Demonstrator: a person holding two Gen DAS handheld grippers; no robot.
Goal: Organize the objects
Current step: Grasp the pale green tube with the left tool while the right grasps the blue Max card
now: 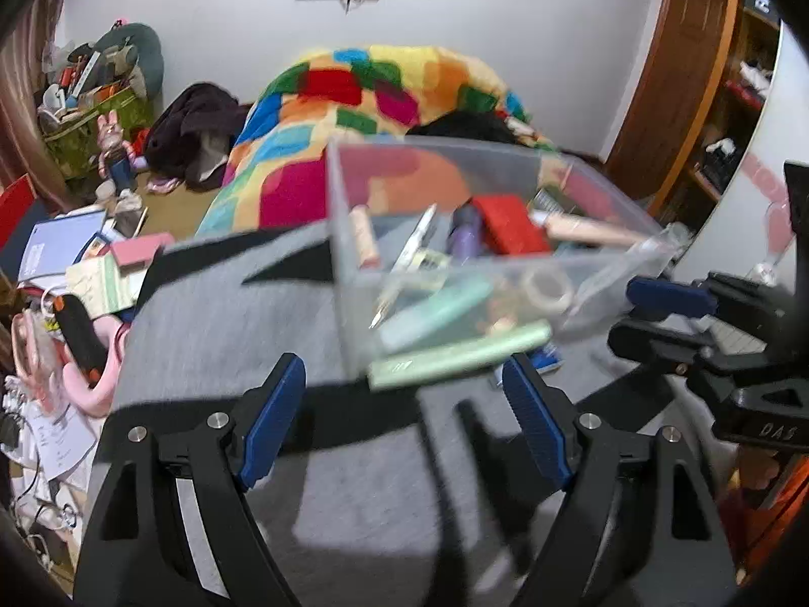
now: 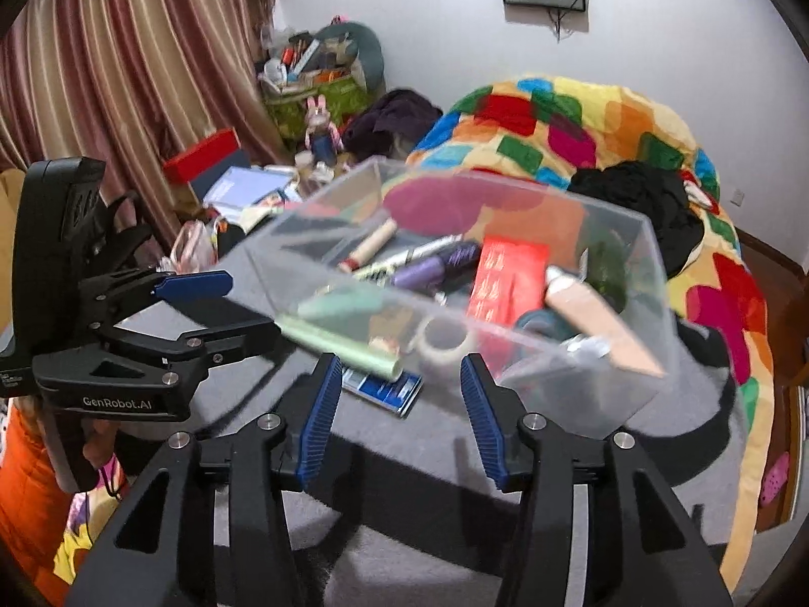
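blurred clear box [image 1: 455, 253] contents indistinct

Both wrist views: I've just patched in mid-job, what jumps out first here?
The clear plastic bin, on the grey blanket straight ahead of both open grippers, is crammed with small items, among them a red packet, a tape roll and a purple tube. Behind it lies a bright patchwork quilt. A blue card lies on the blanket by the bin's near corner.
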